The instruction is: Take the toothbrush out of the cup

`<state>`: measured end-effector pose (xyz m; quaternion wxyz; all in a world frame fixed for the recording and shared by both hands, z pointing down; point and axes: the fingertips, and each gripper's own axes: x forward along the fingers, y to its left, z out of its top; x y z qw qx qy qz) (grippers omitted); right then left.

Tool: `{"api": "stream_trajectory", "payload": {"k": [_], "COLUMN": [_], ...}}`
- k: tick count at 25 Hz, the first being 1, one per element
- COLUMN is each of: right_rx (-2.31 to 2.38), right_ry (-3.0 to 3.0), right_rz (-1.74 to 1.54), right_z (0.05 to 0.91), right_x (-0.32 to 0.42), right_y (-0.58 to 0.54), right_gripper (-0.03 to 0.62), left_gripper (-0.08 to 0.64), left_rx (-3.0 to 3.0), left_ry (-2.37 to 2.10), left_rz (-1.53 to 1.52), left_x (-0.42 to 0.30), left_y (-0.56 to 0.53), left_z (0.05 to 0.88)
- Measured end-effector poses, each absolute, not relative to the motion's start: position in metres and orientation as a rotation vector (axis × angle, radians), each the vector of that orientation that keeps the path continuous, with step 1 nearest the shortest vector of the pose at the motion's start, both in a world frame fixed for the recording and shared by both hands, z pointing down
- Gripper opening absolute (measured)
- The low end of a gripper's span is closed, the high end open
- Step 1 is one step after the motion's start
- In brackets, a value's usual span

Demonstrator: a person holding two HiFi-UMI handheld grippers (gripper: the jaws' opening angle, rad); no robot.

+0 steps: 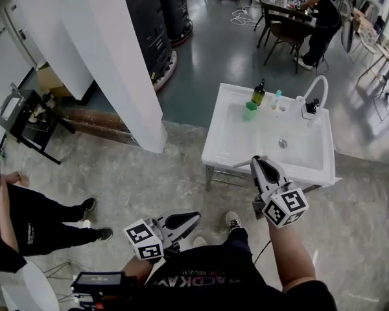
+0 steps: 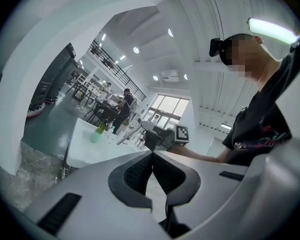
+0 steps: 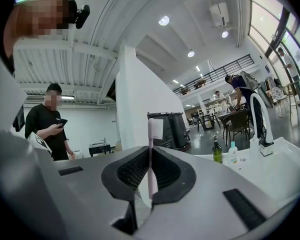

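Note:
The toothbrush point(image 3: 151, 134) is pale pink with a white head. It stands upright in my right gripper point(image 3: 150, 154), which is shut on its handle. In the head view my right gripper point(image 1: 258, 161) hovers over the front rim of the white sink point(image 1: 220, 154), and the toothbrush point(image 1: 242, 165) sticks out to the left as a thin pale line. The green cup point(image 1: 249, 111) stands at the sink's back left, apart from the gripper; it also shows in the left gripper view as the green cup point(image 2: 96, 135). My left gripper point(image 1: 196, 216) is low near my body, shut and empty, as the left gripper point(image 2: 152, 156) confirms.
A dark green bottle point(image 1: 258, 94), a small blue-capped bottle point(image 1: 276, 96) and a white faucet point(image 1: 318, 86) line the sink's back edge. A white pillar point(image 1: 117, 57) rises to the left. A person point(image 1: 26, 219) stands at far left; another person point(image 1: 321, 18) is by tables beyond.

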<state>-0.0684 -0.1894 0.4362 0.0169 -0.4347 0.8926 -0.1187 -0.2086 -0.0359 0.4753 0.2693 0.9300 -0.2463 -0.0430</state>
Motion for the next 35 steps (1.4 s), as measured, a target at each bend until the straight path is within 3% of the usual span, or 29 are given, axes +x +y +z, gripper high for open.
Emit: {"api": "stream_trajectory", "payload": {"k": [17,35], "right_rx": [-1.390,-1.204], "right_ry": [2.714,2.760], "right_rz": [-0.488,-0.673], "right_z": [0.442,0.451], "right_x": [-0.035,0.041], "right_y": [-0.062,0.007], "right_gripper": [0.026,0.025], "left_gripper": [0.008,0.008], "left_rx": [2.566,2.531], "left_ry": [-0.412,-0.499], "left_rz": [-0.073,-0.084], "left_x": [-0.148,-0.040], "left_y": [0.006,0.032], "left_z": [0.471,0.465]}}
